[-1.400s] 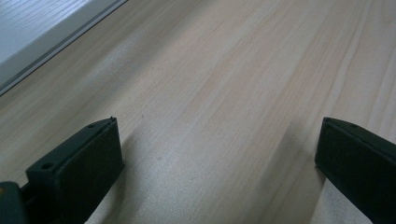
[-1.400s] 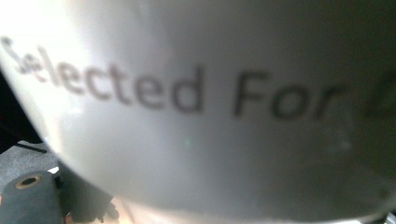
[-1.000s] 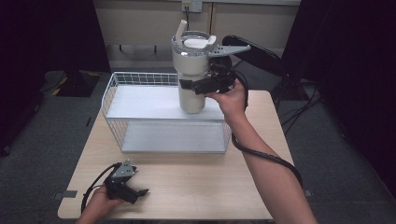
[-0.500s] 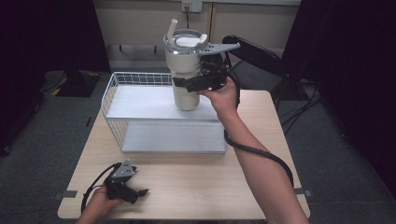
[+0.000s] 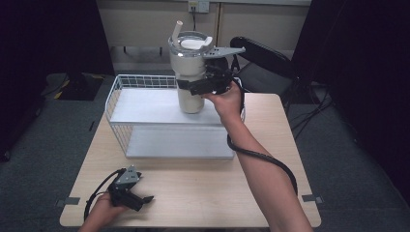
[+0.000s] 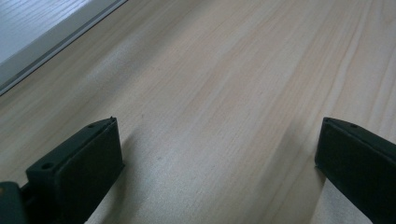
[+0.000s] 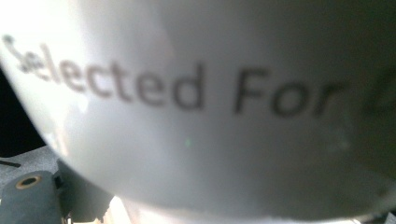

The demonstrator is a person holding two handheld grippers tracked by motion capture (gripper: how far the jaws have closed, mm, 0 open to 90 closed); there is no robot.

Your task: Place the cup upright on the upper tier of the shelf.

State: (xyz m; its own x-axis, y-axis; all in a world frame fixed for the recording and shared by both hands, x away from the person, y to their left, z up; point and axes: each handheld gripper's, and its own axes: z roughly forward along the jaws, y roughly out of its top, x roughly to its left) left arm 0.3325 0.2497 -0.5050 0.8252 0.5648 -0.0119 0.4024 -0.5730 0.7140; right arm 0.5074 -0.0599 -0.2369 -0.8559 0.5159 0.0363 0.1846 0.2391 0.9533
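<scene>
A tall cream tumbler with a clear lid and a straw stands upright over the top shelf of the white wire rack. My right gripper is shut on its lower body from the right. Whether the tumbler's base touches the shelf I cannot tell. In the right gripper view the tumbler's wall with dark lettering sits close up, one black finger at lower left. My left gripper rests on the wooden table near the front left edge, its jaws wide open over bare wood.
The rack has a lower shelf with nothing on it. A black chair stands behind the table's far right corner. The rack's edge shows at the upper left of the left gripper view.
The right gripper has carried the tumbler a little to the left over the top shelf and straightened it from a slight tilt. The left gripper has stayed put.
</scene>
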